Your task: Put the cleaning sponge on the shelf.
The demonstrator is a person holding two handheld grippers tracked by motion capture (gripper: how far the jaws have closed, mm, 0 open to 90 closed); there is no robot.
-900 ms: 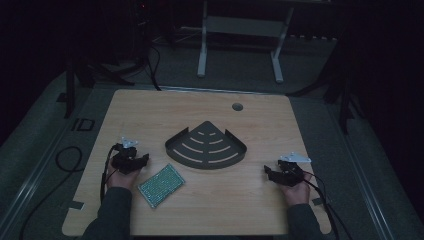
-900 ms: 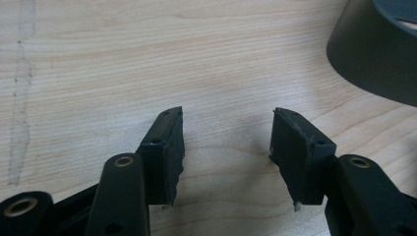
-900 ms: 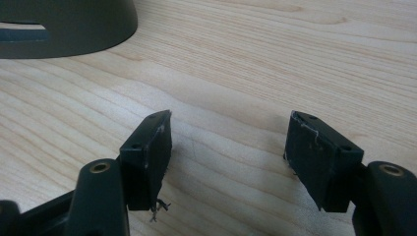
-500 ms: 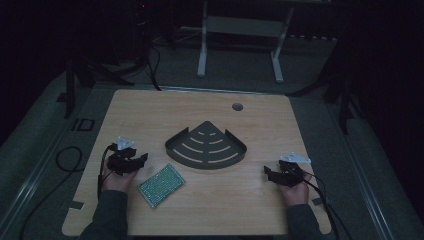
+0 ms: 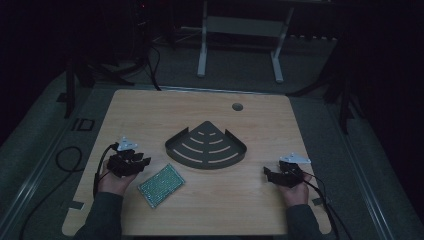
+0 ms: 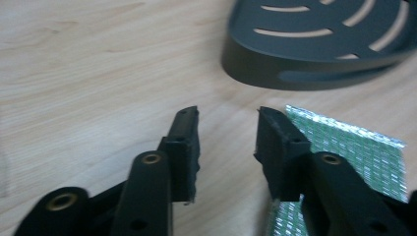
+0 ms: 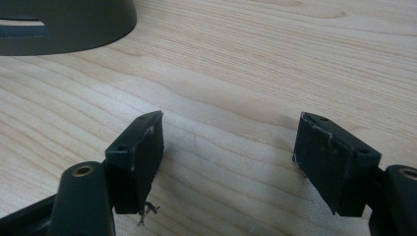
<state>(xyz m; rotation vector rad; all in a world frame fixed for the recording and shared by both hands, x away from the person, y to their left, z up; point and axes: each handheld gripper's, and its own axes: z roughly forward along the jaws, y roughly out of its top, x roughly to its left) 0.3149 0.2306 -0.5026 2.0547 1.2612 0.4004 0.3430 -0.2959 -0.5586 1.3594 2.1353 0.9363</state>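
Surface (image 5: pixel 150 115): a pale wooden top is carrying everything, with a small round hole (image 5: pixel 237 106) near its far edge, probably a cable port.

Corner rack (image 5: pixel 206 147): a dark, fan-shaped slotted tray is sitting flat near the middle, its point facing away from the person and its curved rim facing them. It is lying between the two hands, which seems to be keeping it reachable from either side.

Sponge pad (image 5: pixel 161 184): a green, glittery rectangular pad is lying flat and skewed, just nearer the person than the rack's left end and apart from it. In the dim high view its material is hard to tell; the left gripper view suggests a shiny woven scrubber.

Left tongs (image 5: pixel 131 161): these are hovering low just left of the pad and are standing moderately apart, holding nothing. In the left gripper view one jaw is crossing in front of the pad's edge, with the rack beyond. That aim suggests the pad is the likely target.

Right tongs (image 5: pixel 274 175): these are resting low at the right side, well apart from rack and pad, jaws spread wide over bare wood and holding nothing, seemingly waiting.

Cables: one is trailing from each gripper off the near edge.
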